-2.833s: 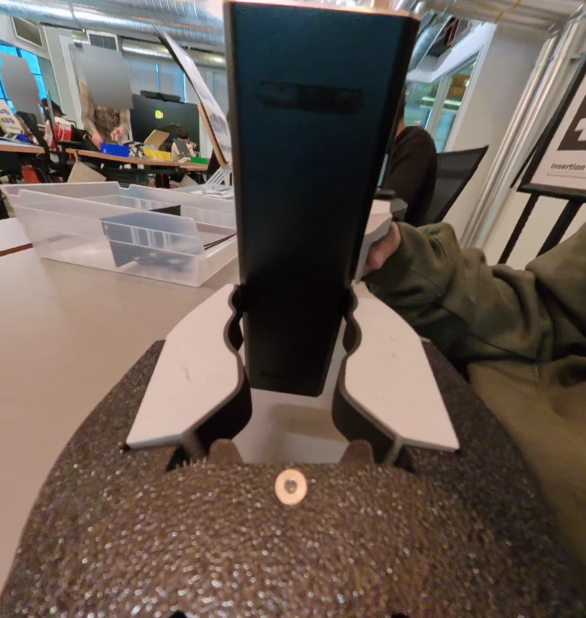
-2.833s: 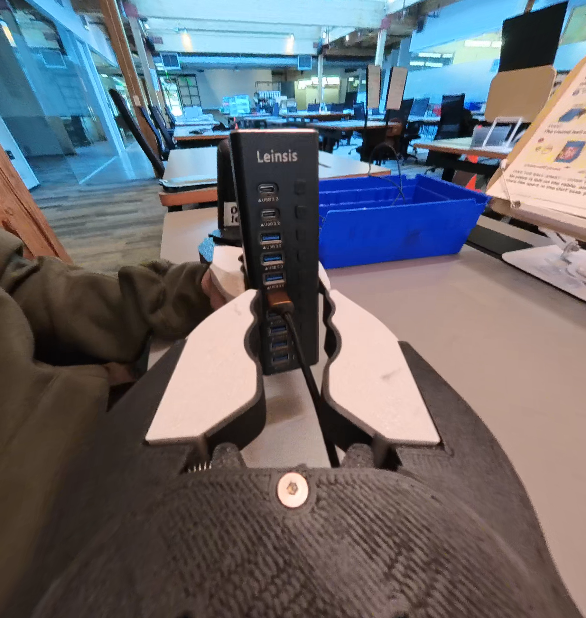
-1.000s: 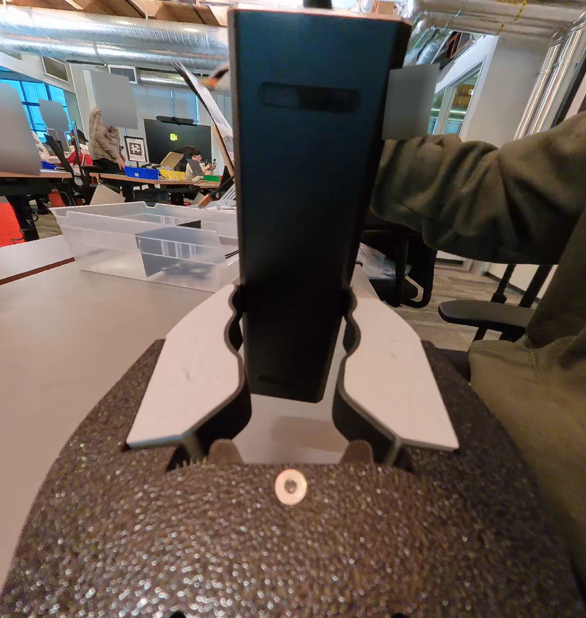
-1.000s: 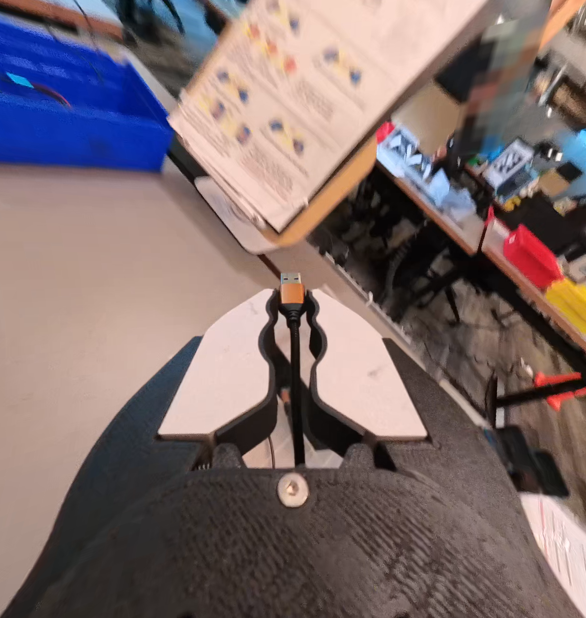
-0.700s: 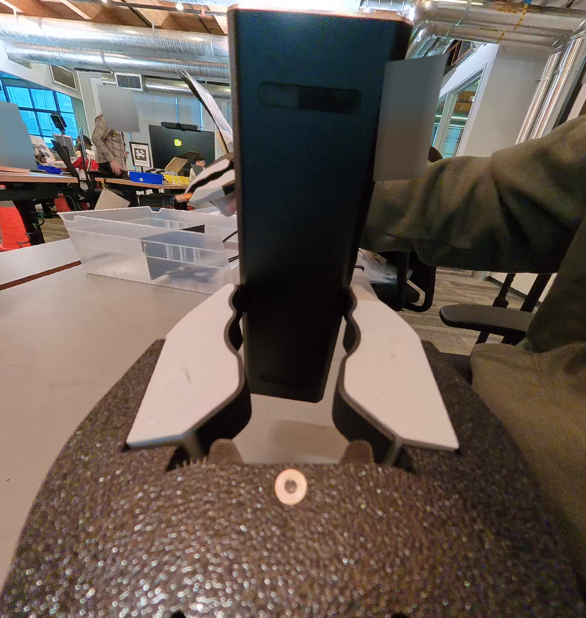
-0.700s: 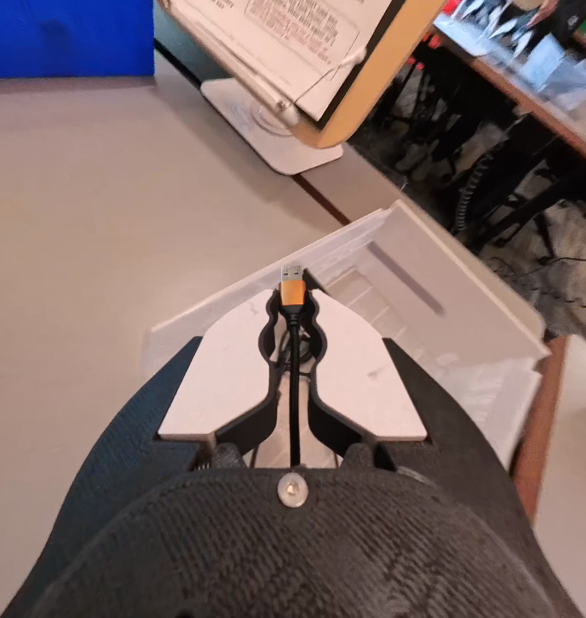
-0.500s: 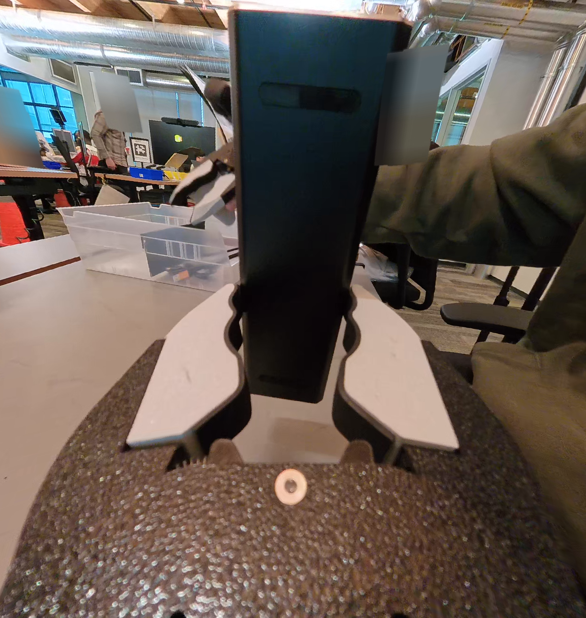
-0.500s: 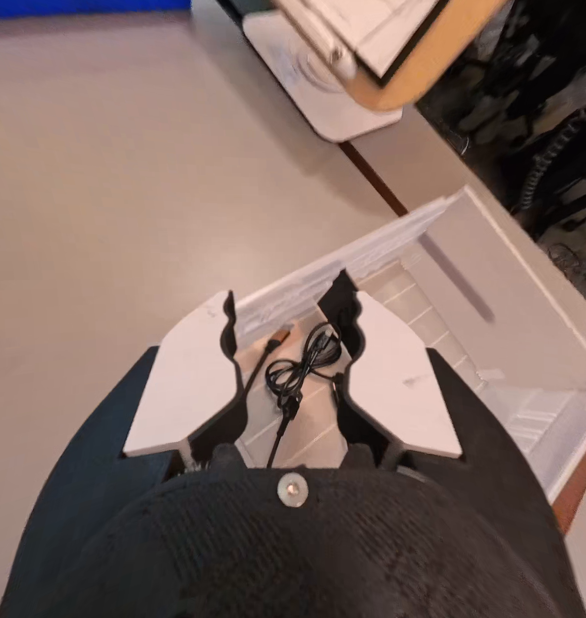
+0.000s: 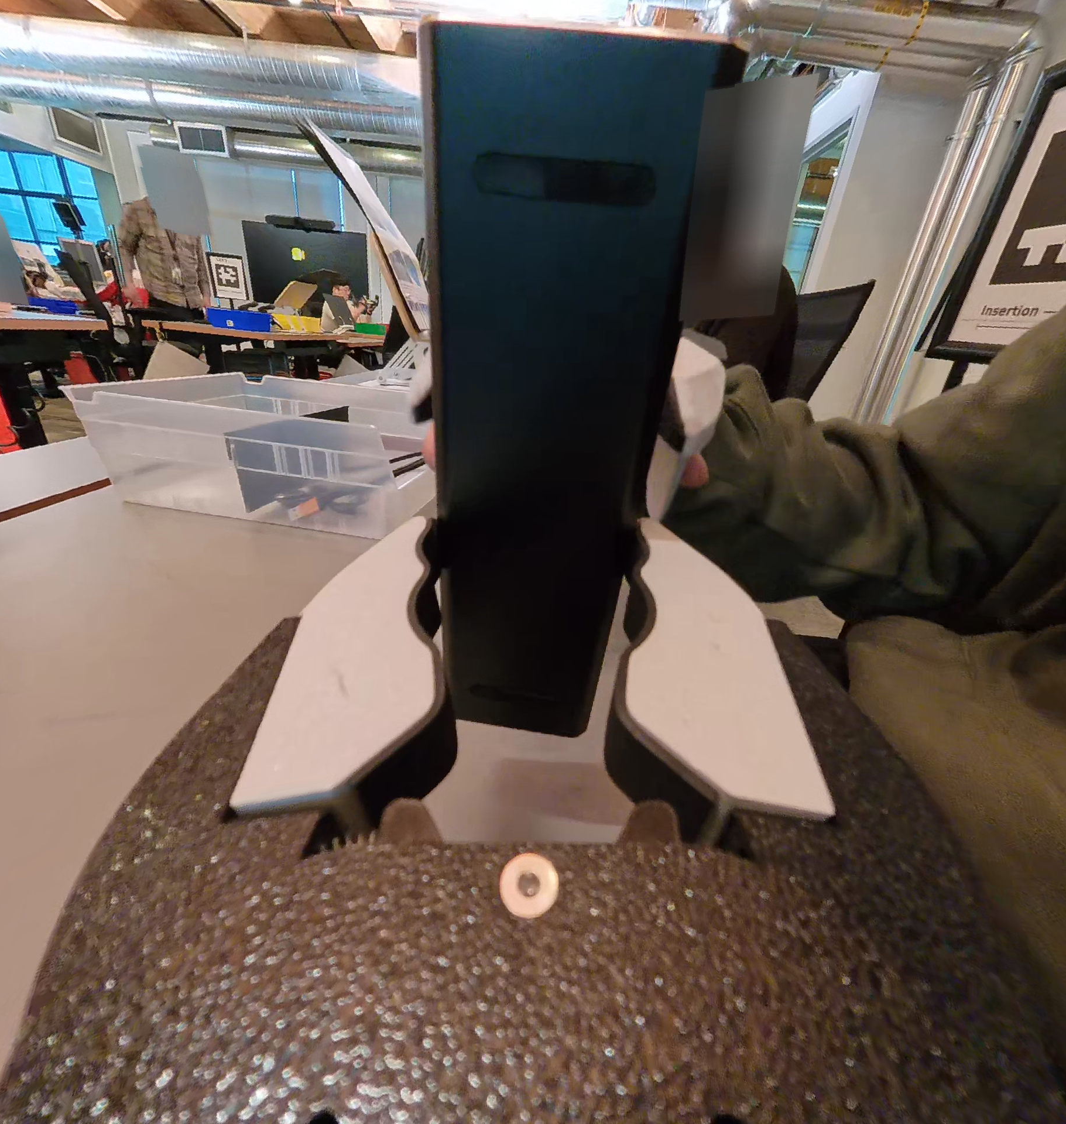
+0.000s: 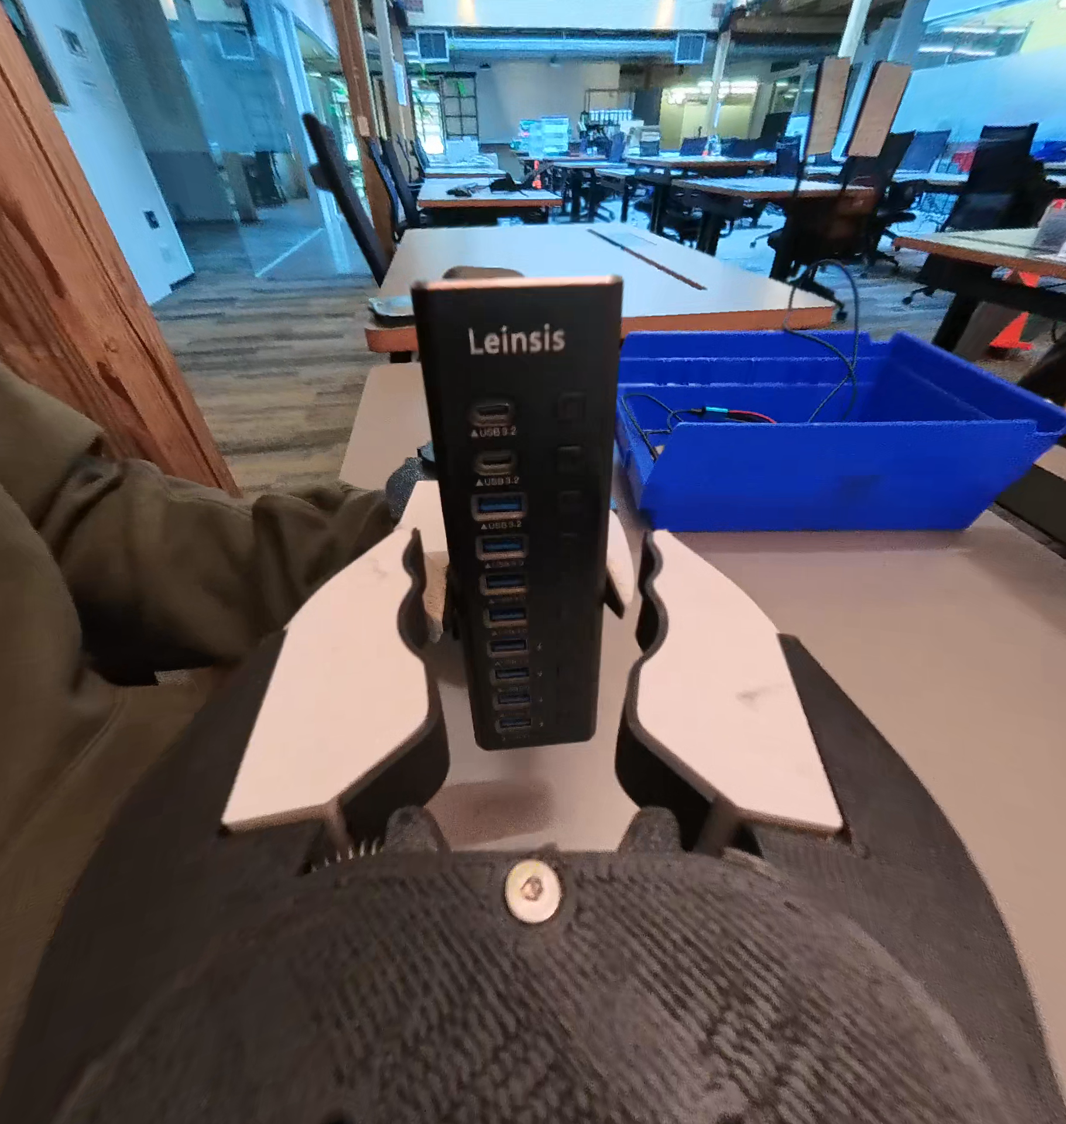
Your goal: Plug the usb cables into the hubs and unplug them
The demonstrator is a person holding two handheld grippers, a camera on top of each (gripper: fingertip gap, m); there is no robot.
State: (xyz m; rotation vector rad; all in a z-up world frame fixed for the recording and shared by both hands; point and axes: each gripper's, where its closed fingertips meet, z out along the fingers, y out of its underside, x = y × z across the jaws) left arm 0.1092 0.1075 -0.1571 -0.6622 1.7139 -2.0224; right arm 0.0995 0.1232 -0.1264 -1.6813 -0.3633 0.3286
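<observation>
Gripping the black USB hub (image 9: 554,377) upright, my left gripper (image 9: 529,599) is clamped on the lower part of its narrow sides, its plain back toward that camera. At far left on the pale grey table (image 9: 123,608) sits a clear plastic tray (image 9: 232,438) with a dark coil of cable (image 9: 311,503) inside. In the right wrist view the hub (image 10: 521,517) shows its column of ports, all vacant, and my right gripper (image 10: 527,599) hangs just in front with its fingers spread wide and nothing between them. To the right, farther back, a blue bin (image 10: 822,450) holds thin loose wires. I judge the hub rigid and fairly heavy, its smooth case liable to slip, so the side grip suits it; a cable is limp and best pinched at the plug. Around us is an open office with desks and chairs
</observation>
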